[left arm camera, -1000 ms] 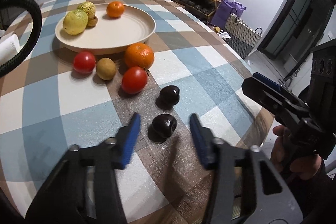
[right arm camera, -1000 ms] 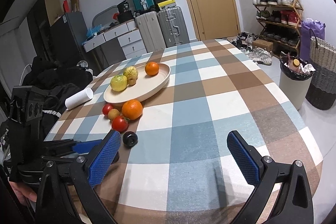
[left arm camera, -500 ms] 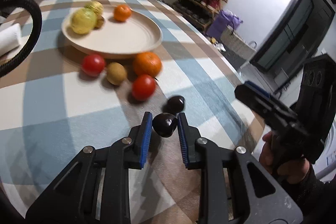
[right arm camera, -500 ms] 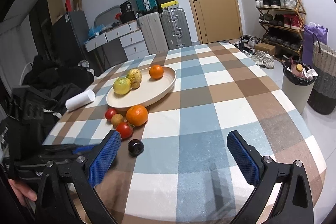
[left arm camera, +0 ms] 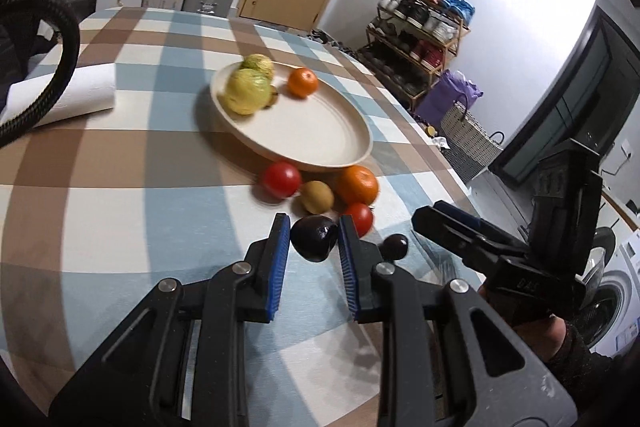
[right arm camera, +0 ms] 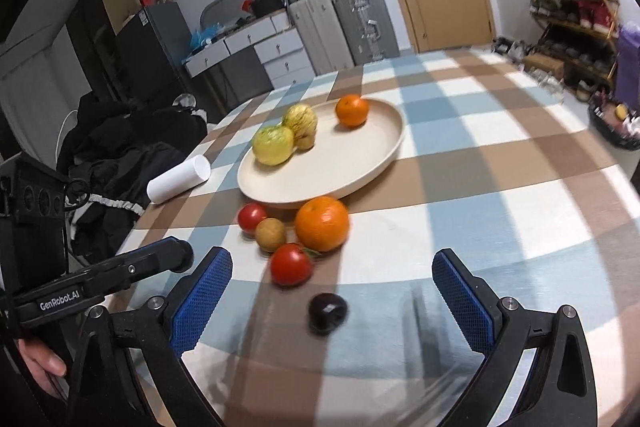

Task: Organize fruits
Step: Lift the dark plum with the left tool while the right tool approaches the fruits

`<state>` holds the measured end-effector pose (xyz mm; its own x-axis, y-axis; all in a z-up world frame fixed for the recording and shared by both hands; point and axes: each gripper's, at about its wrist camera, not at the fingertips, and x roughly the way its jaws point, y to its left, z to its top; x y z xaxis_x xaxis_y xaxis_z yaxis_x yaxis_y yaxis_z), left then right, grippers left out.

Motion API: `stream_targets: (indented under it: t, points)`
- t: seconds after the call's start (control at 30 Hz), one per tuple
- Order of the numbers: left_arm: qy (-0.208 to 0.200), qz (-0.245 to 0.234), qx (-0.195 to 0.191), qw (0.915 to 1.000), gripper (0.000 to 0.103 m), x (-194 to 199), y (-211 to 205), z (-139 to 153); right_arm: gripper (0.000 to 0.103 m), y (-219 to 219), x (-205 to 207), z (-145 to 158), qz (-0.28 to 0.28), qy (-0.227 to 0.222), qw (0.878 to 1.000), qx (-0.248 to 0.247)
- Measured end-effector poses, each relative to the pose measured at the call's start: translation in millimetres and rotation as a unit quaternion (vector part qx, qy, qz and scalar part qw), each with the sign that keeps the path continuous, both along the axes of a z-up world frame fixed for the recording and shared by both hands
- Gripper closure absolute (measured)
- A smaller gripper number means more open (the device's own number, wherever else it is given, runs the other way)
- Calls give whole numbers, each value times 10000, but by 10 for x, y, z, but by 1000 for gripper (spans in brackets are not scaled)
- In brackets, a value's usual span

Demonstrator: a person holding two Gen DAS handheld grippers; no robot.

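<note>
I see the left hand-held gripper (left arm camera: 313, 239) clamped on a dark, glossy plum (left arm camera: 314, 237), lifted above the checked tabletop (left arm camera: 120, 195) | right hand-held gripper (right arm camera: 332, 291) gapes wide, near a second plum (right arm camera: 327, 312) lying on the cloth | plate (right arm camera: 360, 171) farther off holds three fruits clearly; a fourth is half hidden | edges motion-blurred

Around the cream plate (right arm camera: 360, 179) lay red tomatoes (right arm camera: 291, 264), an orange (right arm camera: 322, 223) and a near-black plum (right arm camera: 327, 311). The tablecloth (right arm camera: 500, 163) beneath the plate was checked blue, brown and white.
</note>
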<state>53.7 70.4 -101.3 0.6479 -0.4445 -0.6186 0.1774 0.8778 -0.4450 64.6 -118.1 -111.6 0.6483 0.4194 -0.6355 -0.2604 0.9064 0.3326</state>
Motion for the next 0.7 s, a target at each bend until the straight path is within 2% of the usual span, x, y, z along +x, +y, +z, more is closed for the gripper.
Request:
stream_targets:
  t: [0.17,0.37,0.43,0.53,0.7]
  points:
    - [12,163,-87,9998,81,-31,214,-22,8,196,124,-70,166,204,9997,17]
    - [62,249,-154,9996,81,-33,351,-73,26,367,185,-152,335,500,9981,-147]
    - [106,269,-175,9994,81,-36,369,-92,29,415,190,-162,373,514,9978,-199]
    - [128,282,-180,9994,81,-27,381,-118,49,468,195,-170,409,532,9972,-318]
    - [129,305,-176,9993,81,-30,398,-124,60,507,211,-169,354,500,9967,-524]
